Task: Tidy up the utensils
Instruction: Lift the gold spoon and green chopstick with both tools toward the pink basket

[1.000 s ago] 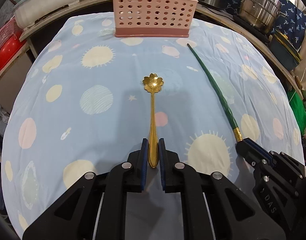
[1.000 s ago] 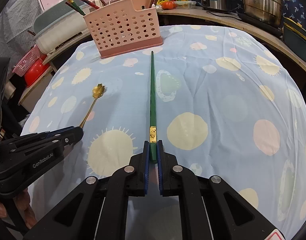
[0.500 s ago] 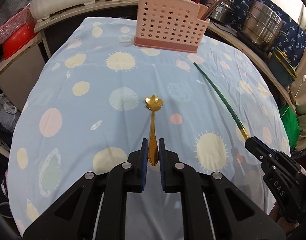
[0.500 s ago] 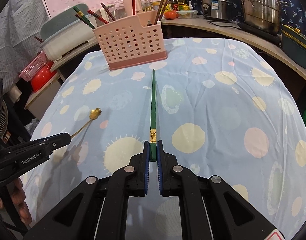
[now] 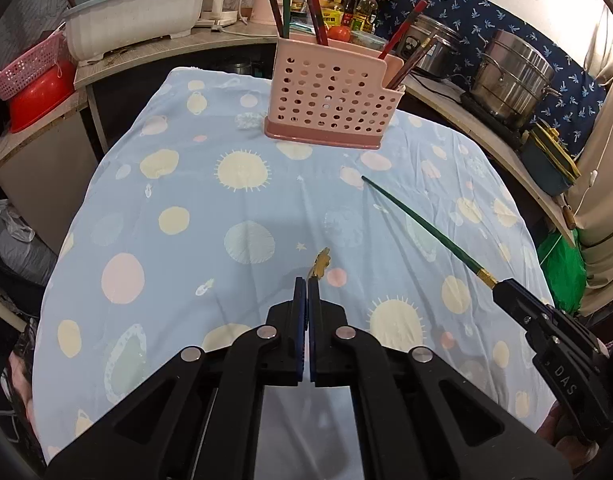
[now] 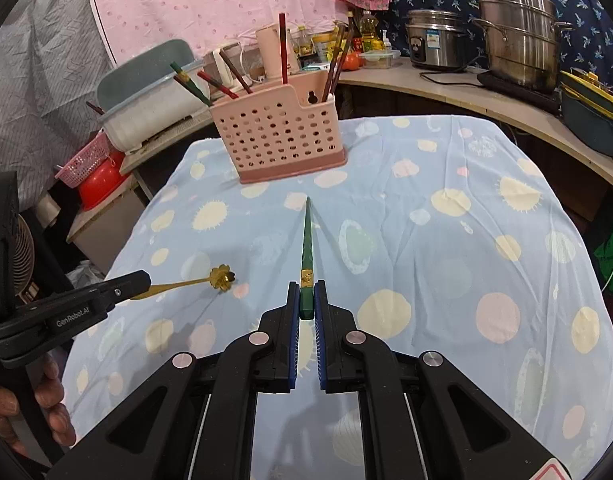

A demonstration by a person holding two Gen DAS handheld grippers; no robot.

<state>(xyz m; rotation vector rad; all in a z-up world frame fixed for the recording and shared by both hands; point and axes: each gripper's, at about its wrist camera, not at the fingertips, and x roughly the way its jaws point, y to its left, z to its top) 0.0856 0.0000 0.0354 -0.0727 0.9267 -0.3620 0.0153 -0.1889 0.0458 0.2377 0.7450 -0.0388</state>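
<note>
Above tablecloth: right view reveals spoon's flower bowl

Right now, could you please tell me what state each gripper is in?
Left gripper: closed on the handle of the gold flower-shaped spoon.
Right gripper: closed on the gold-banded end of the green chopstick.

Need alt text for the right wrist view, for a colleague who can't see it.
The right gripper grips a green chopstick that points toward a pink holder on the spotted tablecloth. At left, the left gripper holds a gold spoon.
</note>
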